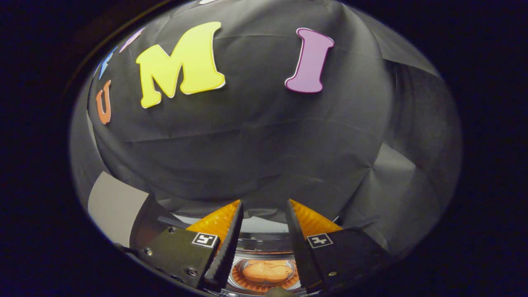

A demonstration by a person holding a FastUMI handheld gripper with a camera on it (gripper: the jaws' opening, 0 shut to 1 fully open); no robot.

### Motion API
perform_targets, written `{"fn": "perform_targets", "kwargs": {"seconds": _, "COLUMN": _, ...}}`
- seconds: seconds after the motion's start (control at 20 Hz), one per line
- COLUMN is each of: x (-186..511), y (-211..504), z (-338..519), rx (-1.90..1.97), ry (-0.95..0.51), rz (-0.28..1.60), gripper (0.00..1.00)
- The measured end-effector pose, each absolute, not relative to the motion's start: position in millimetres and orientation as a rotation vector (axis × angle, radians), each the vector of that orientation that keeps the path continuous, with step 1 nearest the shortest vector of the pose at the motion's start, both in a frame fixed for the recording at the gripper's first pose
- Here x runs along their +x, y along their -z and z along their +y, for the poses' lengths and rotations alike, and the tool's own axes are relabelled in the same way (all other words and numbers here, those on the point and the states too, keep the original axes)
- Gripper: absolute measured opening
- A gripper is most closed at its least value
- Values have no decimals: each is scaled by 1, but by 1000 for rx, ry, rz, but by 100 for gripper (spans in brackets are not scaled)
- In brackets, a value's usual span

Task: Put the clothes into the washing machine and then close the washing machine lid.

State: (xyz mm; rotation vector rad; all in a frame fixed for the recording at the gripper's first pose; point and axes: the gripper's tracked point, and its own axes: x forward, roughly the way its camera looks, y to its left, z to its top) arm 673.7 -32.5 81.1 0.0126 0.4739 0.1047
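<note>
Clothes (267, 272), an orange bundle, lie low between the gripper's (264, 212) fingers, seemingly inside the washing machine (264, 241) drum under a clear round lid. The fingers stand spread apart and hold nothing, aimed at the booth's black wall. The bundle looks soft, light and limp; a pinch on a raised fold would likely hold best.

washing machine (264, 241) drum holds orange clothes (267, 272), seen between the spread gripper (264, 208) fingers
</note>
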Motion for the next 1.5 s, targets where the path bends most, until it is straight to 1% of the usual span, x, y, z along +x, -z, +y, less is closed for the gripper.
{"fn": "perform_targets", "kwargs": {"seconds": 0.25, "x": 688, "y": -52, "z": -38, "rx": -32, "ry": -51, "rz": 526, "gripper": 65}}
{"fn": "perform_targets", "kwargs": {"seconds": 0.4, "x": 688, "y": -47, "z": -39, "rx": -3, "ry": -63, "rz": 499, "gripper": 65}}
{"fn": "perform_targets", "kwargs": {"seconds": 0.8, "x": 688, "y": -54, "z": -40, "rx": -16, "ry": -37, "rz": 332, "gripper": 66}}
{"fn": "perform_targets", "kwargs": {"seconds": 1.0, "x": 686, "y": -59, "z": -38, "rx": -7, "ry": -71, "rz": 197, "gripper": 66}}
{"fn": "perform_targets", "kwargs": {"seconds": 1.5, "x": 669, "y": -58, "z": -40, "rx": 8, "ry": -87, "rz": 91, "gripper": 66}}
